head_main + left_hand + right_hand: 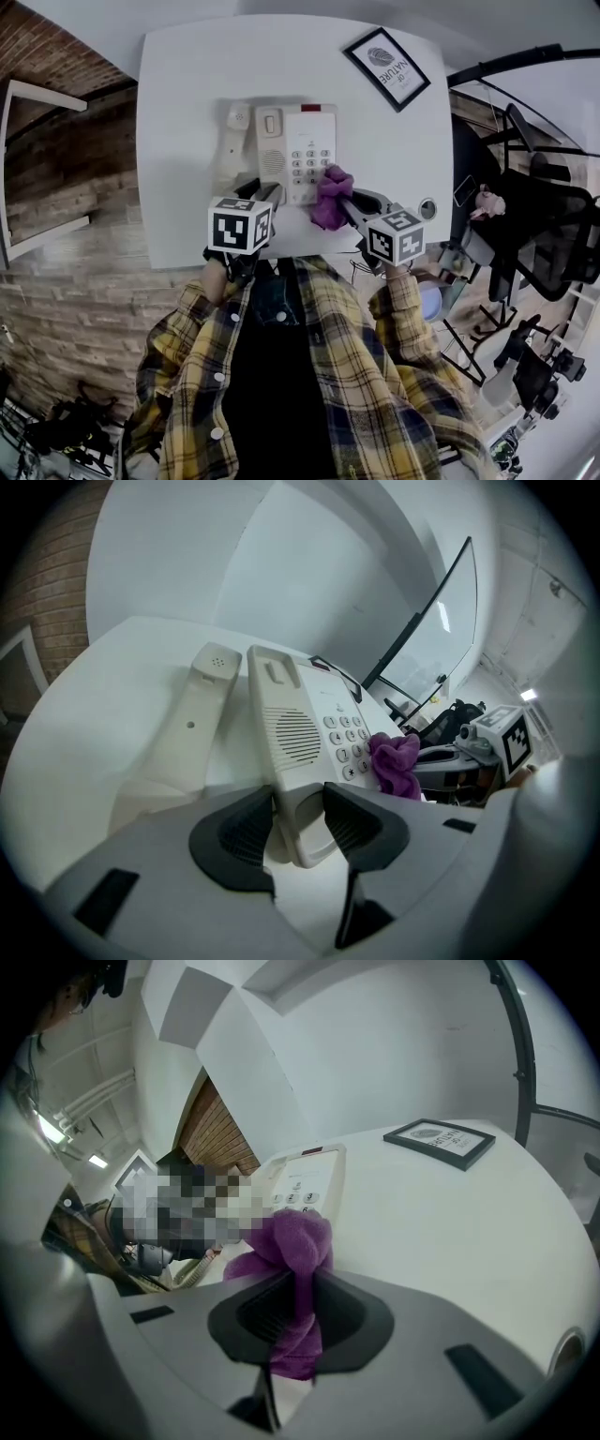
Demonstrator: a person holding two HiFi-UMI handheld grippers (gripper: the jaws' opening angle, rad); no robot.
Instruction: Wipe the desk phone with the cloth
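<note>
A cream desk phone point(298, 150) lies on the white table point(187, 187), its handset point(232, 142) off the cradle and resting beside it on the left. My left gripper point(266, 195) is shut on the phone's near edge; in the left gripper view the jaws point(298, 825) clamp the base point(300, 752) from both sides. My right gripper point(347, 202) is shut on a purple cloth point(330, 195), which rests against the near right corner of the keypad. From the right gripper view the cloth point(292, 1239) bunches out of the gripper point(298, 1314) in front of the phone point(305, 1180).
A black-framed picture point(386, 67) lies flat at the table's far right. A round cable hole point(428, 208) sits near the right edge. Black office chairs point(539, 234) stand to the right, and a brick wall point(66, 234) runs along the left.
</note>
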